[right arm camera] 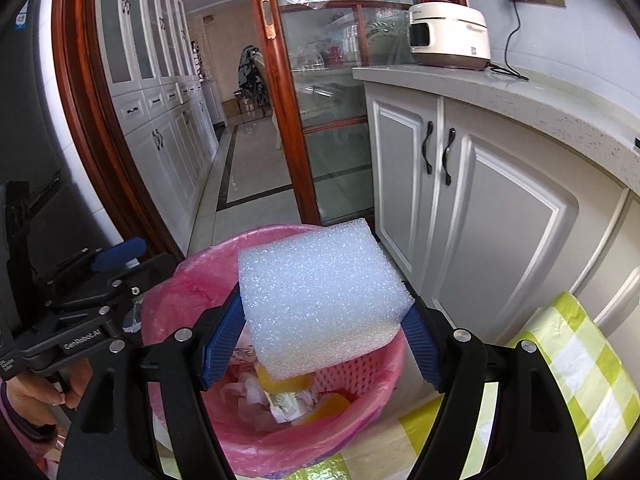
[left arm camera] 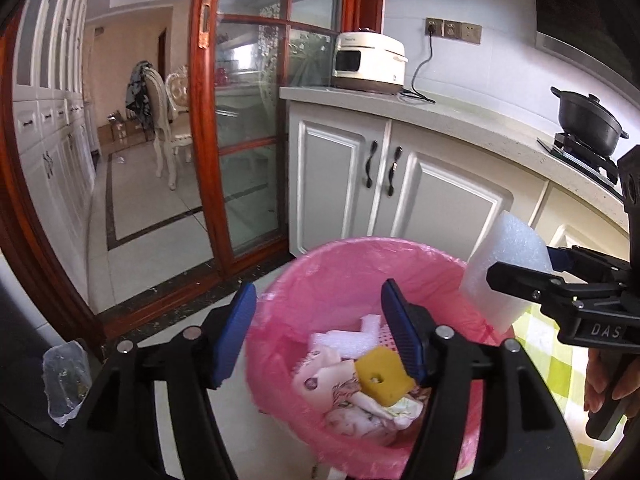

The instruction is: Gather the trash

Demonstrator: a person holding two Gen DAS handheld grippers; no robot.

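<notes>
A bin with a pink liner [left arm camera: 320,276] stands on the floor in front of both grippers. Inside lie a yellow sponge [left arm camera: 382,376], white foam scraps [left arm camera: 344,340] and crumpled floral paper [left arm camera: 352,408]. My left gripper [left arm camera: 320,308] hovers over the bin's near rim, open, with nothing between its blue pads. My right gripper [right arm camera: 324,320] is shut on a white foam block [right arm camera: 320,292], which touches both pads and hangs tilted above the pink-lined bin [right arm camera: 188,276]. In the left wrist view that block [left arm camera: 504,264] sits over the bin's right rim.
White cabinet doors [left arm camera: 440,200] stand just behind the bin, and a red-framed glass sliding door [left arm camera: 244,152] to its left. A green-checked cloth [right arm camera: 580,360] lies on the floor at right. Crumpled clear plastic [left arm camera: 66,380] rests at far left. A rice cooker [left arm camera: 368,64] and black pot [left arm camera: 588,124] sit on the counter.
</notes>
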